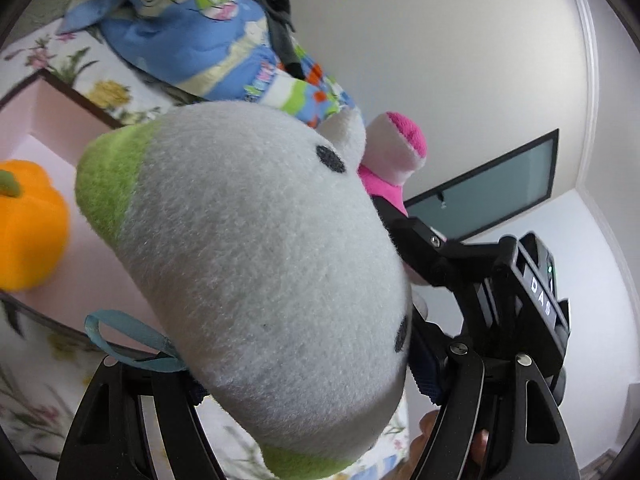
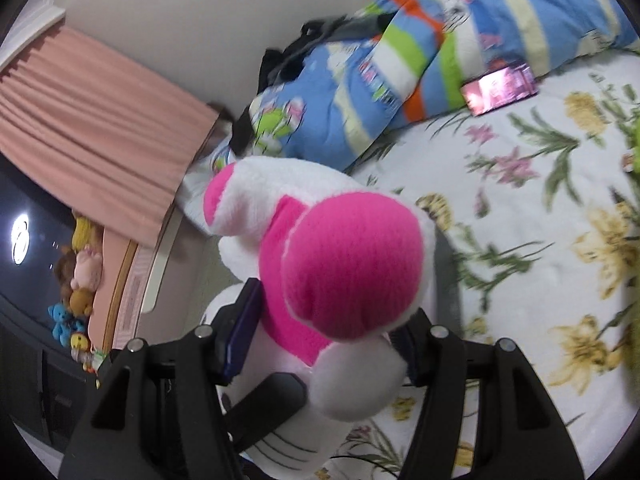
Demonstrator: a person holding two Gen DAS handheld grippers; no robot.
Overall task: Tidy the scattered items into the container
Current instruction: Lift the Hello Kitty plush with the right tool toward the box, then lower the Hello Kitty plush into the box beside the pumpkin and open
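My left gripper (image 1: 304, 384) is shut on a white and green plush toy (image 1: 256, 272) with black dot eyes and a blue ribbon loop; the toy fills the left wrist view. Behind it lies a pink box (image 1: 60, 128) with an orange plush pumpkin (image 1: 28, 224) inside. My right gripper (image 2: 324, 344) is shut on a white and pink plush toy (image 2: 348, 264), held above the floral bed. That toy (image 1: 396, 148) and the right gripper (image 1: 424, 256) also show in the left wrist view, right of the white and green toy.
A floral bedsheet (image 2: 540, 220) covers the bed. A blue patterned quilt (image 2: 400, 60) is piled at the wall, with a phone (image 2: 500, 88) beside it. Pink curtains (image 2: 88, 120) and several small plush toys (image 2: 76, 280) are at the left. A dark screen (image 1: 488, 188) hangs on the wall.
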